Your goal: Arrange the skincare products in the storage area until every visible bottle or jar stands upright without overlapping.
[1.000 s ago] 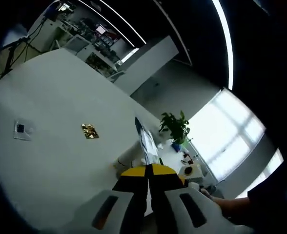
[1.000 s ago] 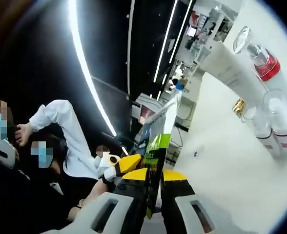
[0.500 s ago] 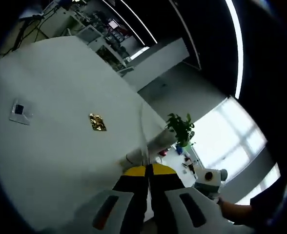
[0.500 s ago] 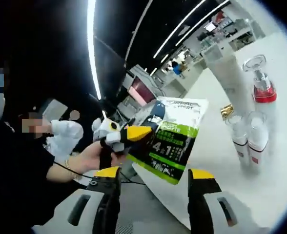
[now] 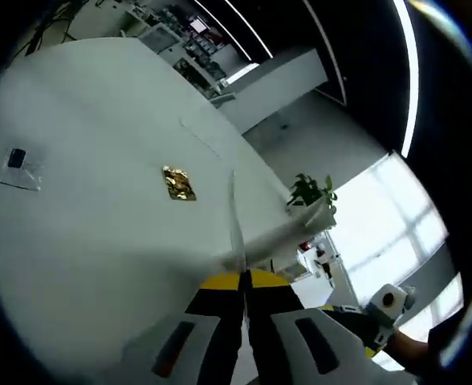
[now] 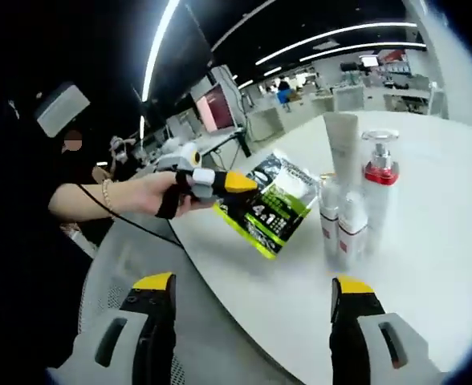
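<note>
A green, black and white sachet (image 6: 278,205) hangs over the near edge of the white table (image 6: 429,265), and my left gripper (image 6: 229,183), held in a person's hand, is shut on its corner. In the left gripper view the same sachet (image 5: 236,224) shows edge-on as a thin strip rising from my shut left gripper (image 5: 242,279). My right gripper (image 6: 250,293) stands wide open in front of the table edge, apart from the sachet. Upright on the table are a white tube (image 6: 342,144), a red-collared pump bottle (image 6: 378,172) and two small bottles (image 6: 340,224), close together.
A gold foil piece (image 5: 178,183) and a small clear packet (image 5: 18,164) lie flat on the table (image 5: 99,241). A potted plant (image 5: 312,192) stands beyond the table's far edge. My right gripper (image 5: 384,309) shows at the lower right. Desks and a monitor (image 6: 220,108) fill the room behind.
My right gripper has opened, let go of the sachet and drawn back from it. My left gripper stays shut on the sachet.
</note>
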Tool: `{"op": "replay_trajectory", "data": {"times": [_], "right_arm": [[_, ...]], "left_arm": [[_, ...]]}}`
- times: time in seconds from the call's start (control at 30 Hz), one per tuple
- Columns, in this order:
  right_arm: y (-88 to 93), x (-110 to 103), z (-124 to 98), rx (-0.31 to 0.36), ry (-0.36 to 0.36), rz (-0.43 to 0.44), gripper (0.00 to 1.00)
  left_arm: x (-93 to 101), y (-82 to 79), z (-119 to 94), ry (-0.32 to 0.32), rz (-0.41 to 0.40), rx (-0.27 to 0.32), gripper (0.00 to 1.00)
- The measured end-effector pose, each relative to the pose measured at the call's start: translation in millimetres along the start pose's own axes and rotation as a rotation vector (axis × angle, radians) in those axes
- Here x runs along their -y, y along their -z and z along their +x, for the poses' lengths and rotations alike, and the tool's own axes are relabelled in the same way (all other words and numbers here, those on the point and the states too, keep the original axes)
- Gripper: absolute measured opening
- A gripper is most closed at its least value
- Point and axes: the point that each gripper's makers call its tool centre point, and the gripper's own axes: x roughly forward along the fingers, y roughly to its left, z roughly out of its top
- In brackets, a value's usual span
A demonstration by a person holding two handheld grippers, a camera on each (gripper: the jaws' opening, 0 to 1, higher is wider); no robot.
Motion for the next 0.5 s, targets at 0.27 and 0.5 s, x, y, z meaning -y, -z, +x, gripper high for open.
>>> {"op": "replay_trajectory", "data": {"times": [0.27,0.5], "right_arm": [[21.2,20,-8,0.035,0.092,0.029,0.91],[27.2,30,-6,0.059,0.150,0.053,0.93]], "left_arm": [[-17.4,5.7,17,-0.021,-0.011,-0.021,0.00],[-28.3,9.6,25,-0.039,-0.027,-0.032,0.00]]}}
